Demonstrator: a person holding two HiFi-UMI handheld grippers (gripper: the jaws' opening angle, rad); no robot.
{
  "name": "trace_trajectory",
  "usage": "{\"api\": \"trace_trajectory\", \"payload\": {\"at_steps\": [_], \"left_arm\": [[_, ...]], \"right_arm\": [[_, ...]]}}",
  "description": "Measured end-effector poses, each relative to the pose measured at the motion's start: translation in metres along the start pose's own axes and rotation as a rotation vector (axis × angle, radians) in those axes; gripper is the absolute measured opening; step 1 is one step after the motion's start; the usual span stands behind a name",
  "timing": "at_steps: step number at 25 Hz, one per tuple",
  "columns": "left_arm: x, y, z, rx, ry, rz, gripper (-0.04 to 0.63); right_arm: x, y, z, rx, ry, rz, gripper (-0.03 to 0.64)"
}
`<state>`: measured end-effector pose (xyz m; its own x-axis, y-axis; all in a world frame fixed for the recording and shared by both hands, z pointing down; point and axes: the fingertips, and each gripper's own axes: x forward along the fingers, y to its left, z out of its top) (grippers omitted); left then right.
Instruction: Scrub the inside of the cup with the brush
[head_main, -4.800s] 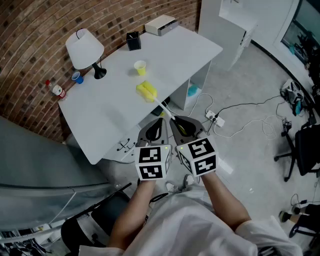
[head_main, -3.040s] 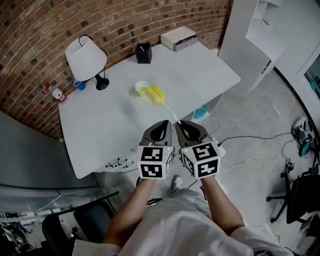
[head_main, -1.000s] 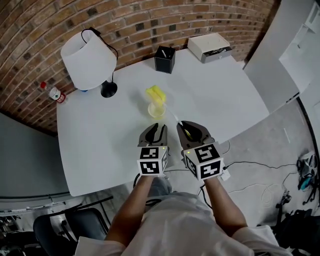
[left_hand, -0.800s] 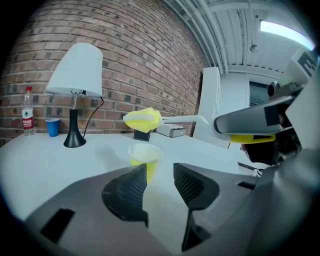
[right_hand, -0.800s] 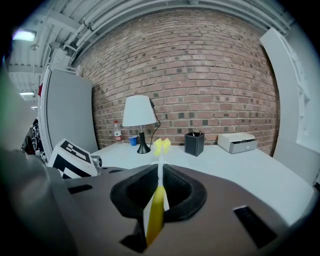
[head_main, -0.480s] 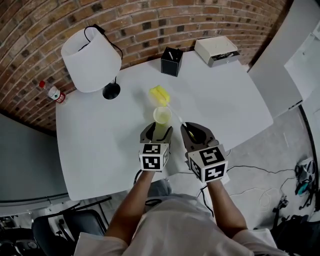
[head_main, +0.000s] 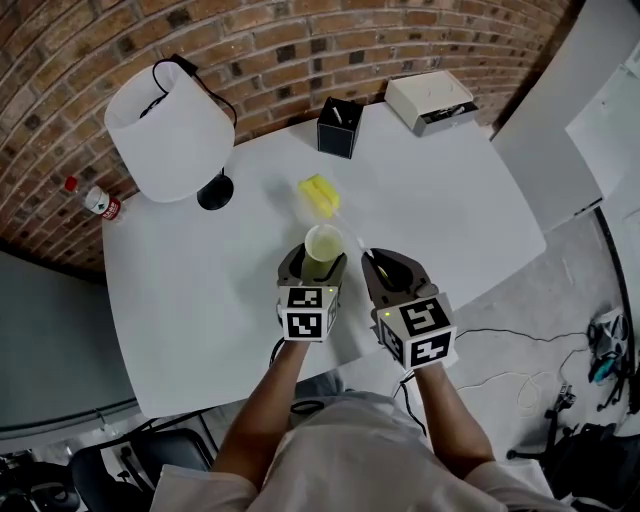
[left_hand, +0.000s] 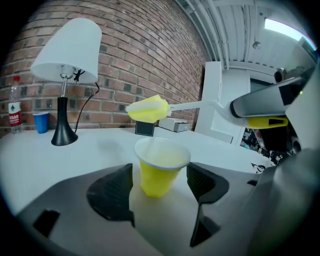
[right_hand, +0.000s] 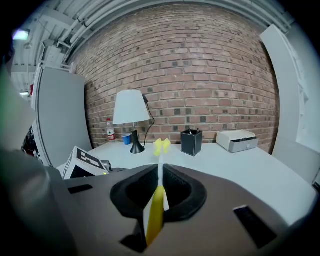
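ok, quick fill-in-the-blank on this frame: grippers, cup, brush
1. The left gripper is ___, with the yellow cup between its pads, untouched.
2. The right gripper is shut on the brush by its ___.
3. The cup stands ___ on the table.
4. The lamp has a ___ shade.
Missing words: open; handle; upright; white.
Note: the left gripper's jaws have just been opening.

Head view looks steeply down from above the white table (head_main: 200, 290), both gripper views sit low near the tabletop facing the brick wall (right_hand: 200, 60), left one close on the yellow cup (left_hand: 161, 170), all three share lamp (head_main: 165, 125), black box (head_main: 340, 127), brush (head_main: 322, 197).
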<state>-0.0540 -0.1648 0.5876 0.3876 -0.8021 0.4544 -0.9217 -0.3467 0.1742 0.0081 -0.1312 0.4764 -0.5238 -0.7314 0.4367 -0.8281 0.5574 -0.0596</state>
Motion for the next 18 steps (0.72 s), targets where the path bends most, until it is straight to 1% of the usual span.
{"api": "trace_trajectory", "payload": {"at_steps": [5, 10, 13, 18], "left_arm": [[0.008, -0.001, 0.000, 0.034, 0.024, -0.001, 0.319], [0.010, 0.004, 0.002, 0.042, 0.043, 0.039, 0.316], [0.009, 0.008, 0.003, 0.058, 0.052, 0.051, 0.287], [0.003, 0.019, 0.011, 0.070, 0.040, 0.049, 0.279]], "right_arm": [[0.007, -0.001, -0.001, 0.003, 0.018, -0.003, 0.028], [0.012, 0.000, 0.002, -0.008, 0.033, 0.001, 0.028], [0.013, 0.002, 0.006, -0.022, 0.044, 0.015, 0.028], [0.010, 0.008, 0.020, -0.067, 0.051, 0.053, 0.028]]}}
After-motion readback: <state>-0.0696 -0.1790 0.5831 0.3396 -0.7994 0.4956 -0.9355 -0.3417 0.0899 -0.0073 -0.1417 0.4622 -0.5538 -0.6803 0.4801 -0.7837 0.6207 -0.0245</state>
